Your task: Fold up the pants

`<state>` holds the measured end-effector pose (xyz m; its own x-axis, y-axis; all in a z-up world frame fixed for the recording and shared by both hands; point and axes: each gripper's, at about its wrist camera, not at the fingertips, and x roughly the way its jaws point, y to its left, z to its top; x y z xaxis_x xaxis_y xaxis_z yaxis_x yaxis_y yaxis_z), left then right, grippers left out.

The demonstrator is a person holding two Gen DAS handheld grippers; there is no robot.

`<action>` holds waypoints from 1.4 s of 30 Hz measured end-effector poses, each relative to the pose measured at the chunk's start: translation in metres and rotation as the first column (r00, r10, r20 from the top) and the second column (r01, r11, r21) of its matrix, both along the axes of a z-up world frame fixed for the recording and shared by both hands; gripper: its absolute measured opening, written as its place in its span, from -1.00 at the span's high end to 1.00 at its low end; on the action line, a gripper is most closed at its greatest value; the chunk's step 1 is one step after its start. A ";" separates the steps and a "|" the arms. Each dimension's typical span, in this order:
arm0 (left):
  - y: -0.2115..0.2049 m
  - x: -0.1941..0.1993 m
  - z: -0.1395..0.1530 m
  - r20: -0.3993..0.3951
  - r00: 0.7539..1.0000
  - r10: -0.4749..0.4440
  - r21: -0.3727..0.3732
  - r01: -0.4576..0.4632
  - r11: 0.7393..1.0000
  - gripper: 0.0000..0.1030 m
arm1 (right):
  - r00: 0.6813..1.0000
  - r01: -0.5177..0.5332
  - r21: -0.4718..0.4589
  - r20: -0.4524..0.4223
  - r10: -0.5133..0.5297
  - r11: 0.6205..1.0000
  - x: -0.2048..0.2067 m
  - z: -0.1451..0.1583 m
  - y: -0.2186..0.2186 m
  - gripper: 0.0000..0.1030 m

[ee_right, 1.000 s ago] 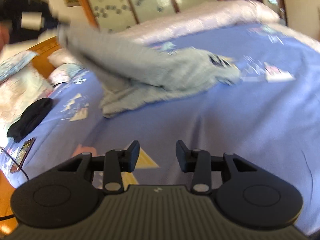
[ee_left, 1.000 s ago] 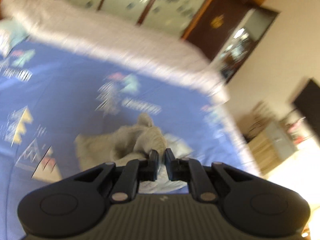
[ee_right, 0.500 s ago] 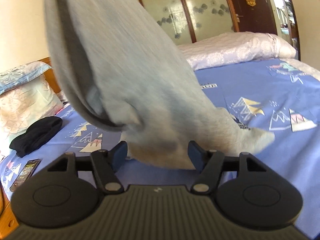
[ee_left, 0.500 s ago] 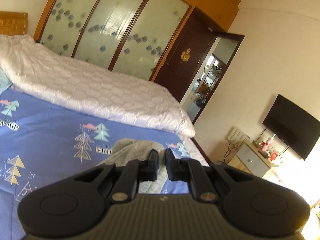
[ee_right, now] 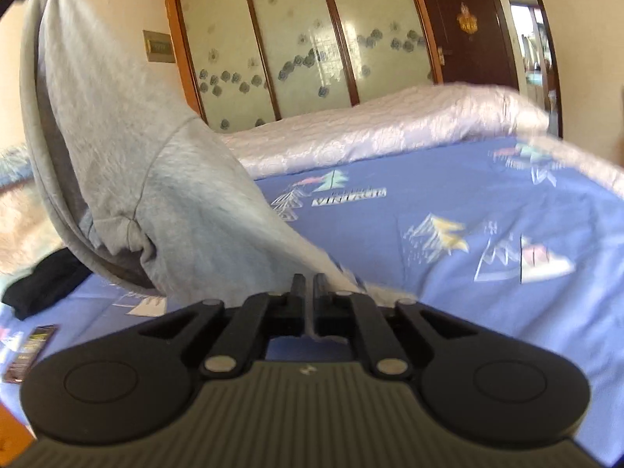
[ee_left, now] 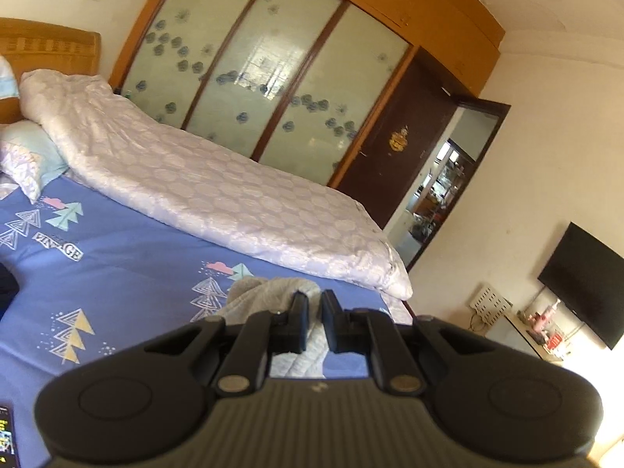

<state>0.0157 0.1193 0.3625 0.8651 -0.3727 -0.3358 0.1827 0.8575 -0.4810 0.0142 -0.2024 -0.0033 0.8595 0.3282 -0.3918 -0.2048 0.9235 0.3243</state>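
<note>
The grey pants [ee_right: 128, 163] hang in the air above the blue bedsheet [ee_right: 448, 241], stretched from the upper left of the right wrist view down to my right gripper [ee_right: 310, 284], which is shut on their lower edge. In the left wrist view my left gripper [ee_left: 311, 304] is shut on a bunch of the same grey pants [ee_left: 269, 292], held well above the blue bedsheet [ee_left: 117, 265]. The cloth hangs down below the left fingers.
A rolled pale quilt [ee_left: 218, 191] lies along the far side of the bed. A black garment [ee_right: 43, 284] and a phone [ee_right: 33, 345] lie at the left. Wardrobe doors [ee_left: 249, 78], an open door and a wall TV [ee_left: 585, 284] stand beyond the bed.
My right gripper has closed from open onto the pants' lower edge. My left gripper has lifted the pants high off the bed.
</note>
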 end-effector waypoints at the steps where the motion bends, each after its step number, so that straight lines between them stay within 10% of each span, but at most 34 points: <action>1: 0.004 -0.003 -0.001 0.003 1.000 0.006 0.004 -0.006 1.000 0.84 | 1.000 -0.010 0.011 -0.025 0.010 1.000 -0.001 -0.005 -0.002 0.18; 6: 0.026 -0.027 -0.013 -0.004 1.000 0.031 0.031 -0.031 0.999 0.83 | 0.992 0.031 0.007 -0.124 -0.030 1.000 0.002 -0.034 -0.003 -0.47; 10: 0.038 -0.044 -0.025 -0.037 0.998 0.052 0.063 -0.049 0.997 0.83 | 0.992 -0.024 -0.102 -0.122 0.012 0.995 0.022 -0.045 0.019 -0.56; 11: 0.040 -0.047 -0.027 -0.045 0.997 0.057 0.069 -0.054 0.996 0.83 | 0.990 -0.059 -0.125 -0.137 0.042 0.990 0.030 -0.048 0.026 -0.50; 13: 0.048 -0.053 -0.028 -0.054 0.996 0.073 0.069 -0.069 0.995 0.83 | 0.971 -0.161 -0.152 -0.201 0.129 0.975 0.053 -0.050 0.039 0.88; 14: 0.053 -0.057 -0.027 -0.053 0.995 0.083 0.065 -0.079 0.995 0.83 | 0.965 -0.177 -0.176 -0.225 0.136 0.968 0.064 -0.048 0.043 0.88; 19: 0.073 -0.079 -0.017 0.028 0.983 0.179 0.047 -0.181 0.982 0.83 | 1.000 -0.002 -0.147 0.009 0.003 0.989 0.145 0.062 0.016 0.88; 23: 0.087 -0.085 -0.018 0.062 0.965 0.253 -0.028 -0.252 0.967 0.83 | 0.961 0.102 -0.142 0.269 -0.061 0.985 0.210 0.186 0.035 0.87; 26: 0.092 -0.084 -0.026 0.070 0.950 0.305 -0.018 -0.305 0.952 0.83 | 0.936 0.058 -0.051 0.351 -0.037 0.997 0.236 0.230 0.042 0.34; 27: 0.093 -0.082 -0.030 0.071 0.945 0.319 0.000 -0.320 0.948 0.83 | 0.938 0.069 -0.053 0.344 -0.047 0.996 0.240 0.231 0.046 -0.29; 31: 0.103 -0.064 -0.050 0.022 0.943 0.331 0.032 -0.332 0.943 0.83 | 0.957 0.049 -0.046 0.287 -0.034 0.998 0.214 0.173 0.041 -0.41; 38: 0.128 -0.025 -0.087 -0.109 0.930 0.351 -0.007 -0.354 0.935 0.83 | 0.971 -0.210 -0.080 -0.135 0.198 0.975 0.123 -0.002 0.050 -0.10; 42: 0.144 -0.031 -0.082 -0.081 0.928 0.365 -0.051 -0.369 0.928 0.83 | 0.863 -0.261 0.336 -0.339 0.374 0.905 0.113 -0.035 0.075 -0.05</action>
<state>-0.0155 0.2636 0.2807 0.9209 -0.0565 -0.3856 -0.1745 0.8249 -0.5376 0.1277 -0.1279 -0.0379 0.4869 0.6978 -0.5253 -0.2771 0.6938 0.6647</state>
